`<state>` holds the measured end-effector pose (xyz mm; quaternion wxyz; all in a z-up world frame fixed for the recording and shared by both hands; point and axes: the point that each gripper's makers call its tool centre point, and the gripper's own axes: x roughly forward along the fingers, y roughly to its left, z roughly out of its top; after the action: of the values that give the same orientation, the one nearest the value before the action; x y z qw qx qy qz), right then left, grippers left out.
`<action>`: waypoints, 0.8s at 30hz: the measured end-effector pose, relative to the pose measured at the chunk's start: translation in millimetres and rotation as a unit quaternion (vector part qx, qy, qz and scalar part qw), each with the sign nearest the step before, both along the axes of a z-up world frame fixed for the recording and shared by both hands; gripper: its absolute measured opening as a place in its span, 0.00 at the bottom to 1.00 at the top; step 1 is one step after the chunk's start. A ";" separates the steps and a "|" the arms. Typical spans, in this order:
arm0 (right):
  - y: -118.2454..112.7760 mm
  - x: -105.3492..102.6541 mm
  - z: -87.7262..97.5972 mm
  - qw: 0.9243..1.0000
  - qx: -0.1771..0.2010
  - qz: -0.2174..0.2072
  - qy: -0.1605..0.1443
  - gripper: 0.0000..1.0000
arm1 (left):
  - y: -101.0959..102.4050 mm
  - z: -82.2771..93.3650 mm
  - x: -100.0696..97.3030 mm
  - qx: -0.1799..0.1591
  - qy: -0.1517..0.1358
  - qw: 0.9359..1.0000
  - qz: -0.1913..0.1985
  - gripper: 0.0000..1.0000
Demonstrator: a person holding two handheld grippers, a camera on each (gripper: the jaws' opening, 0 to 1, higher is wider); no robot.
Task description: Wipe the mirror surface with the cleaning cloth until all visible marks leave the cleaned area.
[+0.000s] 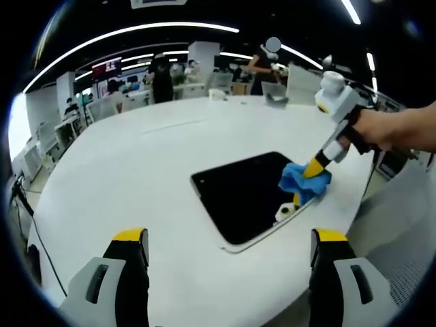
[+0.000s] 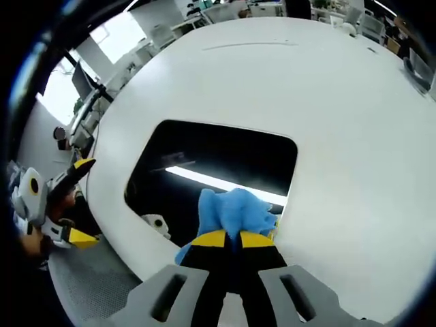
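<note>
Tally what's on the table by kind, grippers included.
Mirror: 1
Blue cleaning cloth: 1
White table: 1
Grippers: 2, the left gripper open and held back from the mirror, the right gripper shut on the cloth
Total: 5

1. An open-plan office is indicated by long ceiling light strips [image 1: 136, 30].
2. Desks [image 1: 109, 105], a wall screen [image 1: 107, 67] and standing people [image 1: 162, 78] are seen beyond the white bench [image 1: 122, 177].
</note>
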<state>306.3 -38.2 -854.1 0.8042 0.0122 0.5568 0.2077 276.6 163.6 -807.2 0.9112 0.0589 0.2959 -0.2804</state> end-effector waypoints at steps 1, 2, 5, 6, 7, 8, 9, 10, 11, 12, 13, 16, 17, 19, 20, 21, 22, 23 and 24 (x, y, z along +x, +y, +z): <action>-0.1 0.6 0.0 1.000 -0.001 0.000 0.000 0.00 | 0.1 0.2 0.0 0.000 0.000 1.000 0.001 0.99; -0.2 1.1 0.0 1.000 -0.001 0.001 0.000 0.00 | 0.2 0.3 0.1 0.000 0.000 1.000 0.001 0.99; -0.2 2.9 0.3 1.000 -0.003 0.001 0.000 0.00 | 0.5 0.5 0.2 -0.001 -0.001 1.000 0.002 0.99; -0.3 4.2 0.4 1.000 -0.003 0.001 -0.001 0.00 | 0.5 0.7 0.3 -0.001 -0.001 1.000 0.002 0.99; -0.4 5.1 0.5 1.000 -0.004 0.000 -0.001 0.00 | 0.5 0.9 0.3 -0.001 -0.001 1.000 0.002 0.99; -0.6 6.6 0.5 1.000 -0.005 0.000 -0.001 0.00 | 0.5 0.9 0.3 -0.002 -0.001 1.000 0.002 0.99; -0.8 7.5 0.5 1.000 -0.005 0.000 -0.002 0.00 | 0.6 0.9 0.4 -0.002 0.000 1.000 0.003 0.99; -1.0 8.6 0.6 1.000 -0.007 0.000 -0.002 0.00 | 0.7 1.0 0.4 -0.004 0.000 1.000 0.004 0.99; -1.1 9.5 0.6 1.000 -0.007 -0.001 -0.002 0.00 | 0.7 1.0 0.5 -0.005 0.001 1.000 0.005 0.99; -1.2 10.3 0.6 1.000 -0.008 -0.002 -0.002 0.00 | 0.7 0.9 0.5 -0.005 0.002 1.000 0.005 0.99; -1.5 11.7 0.6 1.000 -0.008 -0.003 -0.003 0.00 | 0.8 0.9 0.5 -0.005 0.002 1.000 0.006 0.99; -1.9 14.9 0.5 1.000 -0.009 -0.004 -0.003 0.00 | 0.4 0.7 0.3 -0.006 0.003 1.000 0.005 0.99; -2.0 16.2 0.6 1.000 -0.010 -0.004 -0.004 0.00 | 0.3 0.6 0.0 -0.007 0.003 1.000 0.005 0.99; -2.1 17.9 0.8 1.000 -0.011 -0.003 -0.005 0.00 | 0.2 0.6 -0.2 -0.006 0.004 1.000 0.005 0.99; -2.7 20.3 0.7 1.000 -0.012 -0.004 -0.005 0.00 | 0.1 0.5 -0.3 -0.007 0.004 1.000 0.005 0.99; -3.0 21.7 0.7 1.000 -0.012 -0.004 -0.006 0.00 | -0.2 0.3 -0.5 -0.007 0.005 1.000 0.005 0.99; -3.3 22.6 0.9 1.000 -0.012 -0.004 -0.005 0.00 | -0.3 0.4 -0.5 -0.007 0.005 1.000 0.005 0.99; -3.5 23.8 1.0 1.000 -0.012 -0.004 -0.005 0.00 | -0.3 0.5 -0.4 -0.008 0.005 1.000 0.005 0.99; -3.7 25.7 0.8 1.000 -0.012 -0.004 -0.005 0.00 | -0.3 0.4 -0.5 -0.007 0.005 1.000 0.005 0.99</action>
<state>332.0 -41.9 -853.3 0.8082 0.0034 0.5549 0.1974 276.2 163.2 -806.8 0.9116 0.0492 0.2984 -0.2785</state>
